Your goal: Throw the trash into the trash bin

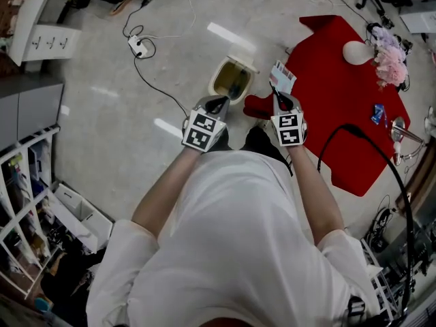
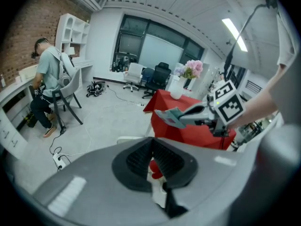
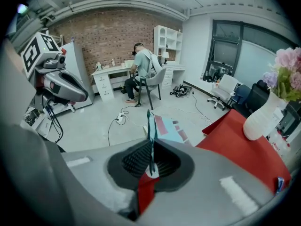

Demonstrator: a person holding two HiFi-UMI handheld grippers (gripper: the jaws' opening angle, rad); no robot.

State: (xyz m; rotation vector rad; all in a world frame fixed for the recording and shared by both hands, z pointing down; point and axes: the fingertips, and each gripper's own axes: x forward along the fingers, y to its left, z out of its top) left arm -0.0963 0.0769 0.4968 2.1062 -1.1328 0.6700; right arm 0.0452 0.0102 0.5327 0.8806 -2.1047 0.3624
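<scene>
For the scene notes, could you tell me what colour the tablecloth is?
The tablecloth is red; head view shows it best.

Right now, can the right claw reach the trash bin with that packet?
Probably yes: the trash bin stands open just ahead and left of the right claw, which grips the packet; nothing lies between them.

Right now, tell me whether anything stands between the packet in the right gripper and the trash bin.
Nothing visible does. The packet, clamped in the right gripper, hangs right of the open trash bin, only bare floor between. The left gripper sits at the bin's near side, off that path.
</scene>
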